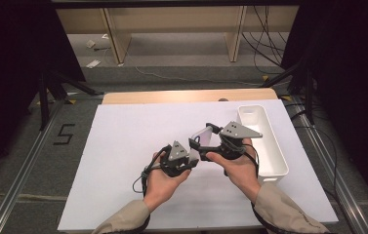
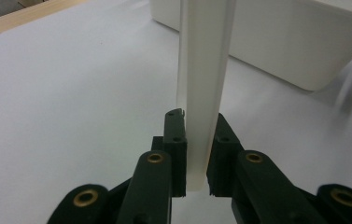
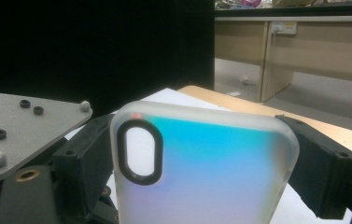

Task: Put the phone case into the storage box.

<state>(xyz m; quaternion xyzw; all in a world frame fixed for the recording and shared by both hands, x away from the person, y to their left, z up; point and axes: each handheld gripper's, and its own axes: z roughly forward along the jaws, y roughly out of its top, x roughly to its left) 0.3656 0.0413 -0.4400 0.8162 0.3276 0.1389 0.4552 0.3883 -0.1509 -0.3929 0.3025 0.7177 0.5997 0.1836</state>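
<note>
Both grippers hold one frosted translucent phone case (image 1: 201,135) just above the white board (image 1: 123,146), near its middle. My left gripper (image 1: 194,147) is shut on the case's thin edge; in the left gripper view the case (image 2: 204,70) stands edge-on between the jaws of the left gripper (image 2: 197,140), both pads touching it. My right gripper (image 1: 207,130) spans the case's width. In the right gripper view the case (image 3: 211,158) shows a blue-tinted back and an oval camera cutout (image 3: 140,150), and the right gripper (image 3: 201,154) has a jaw against each side.
A long white bin (image 1: 276,141) lies along the board's right edge; its wall (image 2: 281,42) is close behind the case. The wooden table edge (image 1: 186,95) runs at the back. The left gripper's grey plate (image 3: 10,135) sits beside the case.
</note>
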